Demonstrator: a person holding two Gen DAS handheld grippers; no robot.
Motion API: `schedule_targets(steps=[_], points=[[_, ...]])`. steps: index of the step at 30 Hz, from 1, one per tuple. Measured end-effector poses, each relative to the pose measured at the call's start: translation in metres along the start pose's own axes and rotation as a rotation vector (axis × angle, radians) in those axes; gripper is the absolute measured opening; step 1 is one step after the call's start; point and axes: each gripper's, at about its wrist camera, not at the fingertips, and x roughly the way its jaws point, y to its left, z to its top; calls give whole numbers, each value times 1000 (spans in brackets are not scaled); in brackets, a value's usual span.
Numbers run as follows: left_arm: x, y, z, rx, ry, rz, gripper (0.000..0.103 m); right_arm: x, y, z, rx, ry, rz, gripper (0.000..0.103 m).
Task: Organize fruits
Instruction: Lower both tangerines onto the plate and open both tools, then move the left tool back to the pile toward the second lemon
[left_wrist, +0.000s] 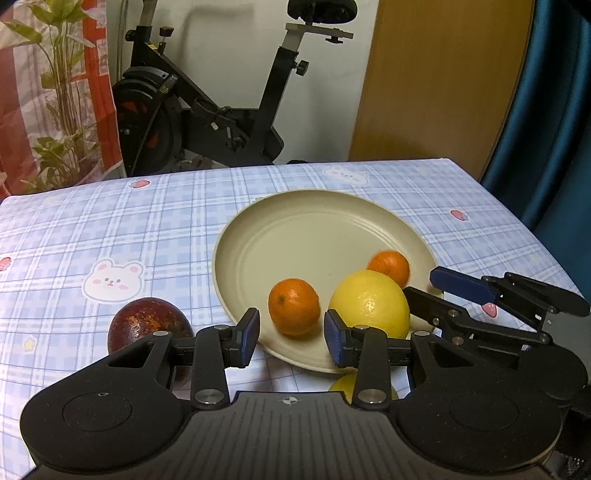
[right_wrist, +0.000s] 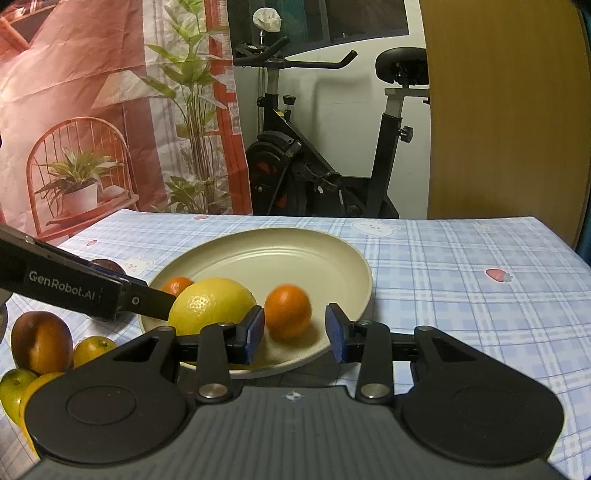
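Left tool (left_wrist: 291, 338) open, empty, pads over the near rim of the plate (left_wrist: 295, 236). Right tool (right_wrist: 295, 332) open too, nothing between its pads, at the plate's near edge in its own view; seen from the left camera it enters from the right, beside the lemon (left_wrist: 369, 304).

Surface (left_wrist: 147, 221): blue plaid cloth with bunny and strawberry prints. Behind it an exercise bike (left_wrist: 207, 110), a red-and-white curtain with plant print (left_wrist: 55, 92), a wooden panel (left_wrist: 436, 81), and a dark blue curtain (left_wrist: 546, 110) at far right.

Plate holds three fruits: lemon at the near right, one orange (left_wrist: 293, 306) just ahead of the left tool's gap, a second orange (left_wrist: 389, 266) behind the lemon, in line with the right tool's gap in its view.

Off the plate: dark red fruit (left_wrist: 147, 325) on the cloth just left of the left tool. Right camera shows more fruit at lower left: a reddish-brown fruit (right_wrist: 40, 341), a small yellow-orange one (right_wrist: 94, 349) beside it, a green one (right_wrist: 14, 391) at the frame edge.
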Motion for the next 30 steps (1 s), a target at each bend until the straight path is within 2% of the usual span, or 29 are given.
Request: schedule_targets(steps=[17, 22, 30], points=[[-47, 5, -10, -15, -69, 3, 41, -25, 4, -12, 40, -26, -48, 41], [-64, 11, -25, -66, -75, -28, 41, -41, 14, -21, 46, -36, -55, 41], [-88, 12, -54, -86, -98, 3, 41, -67, 36, -33, 24, -54, -9, 41]])
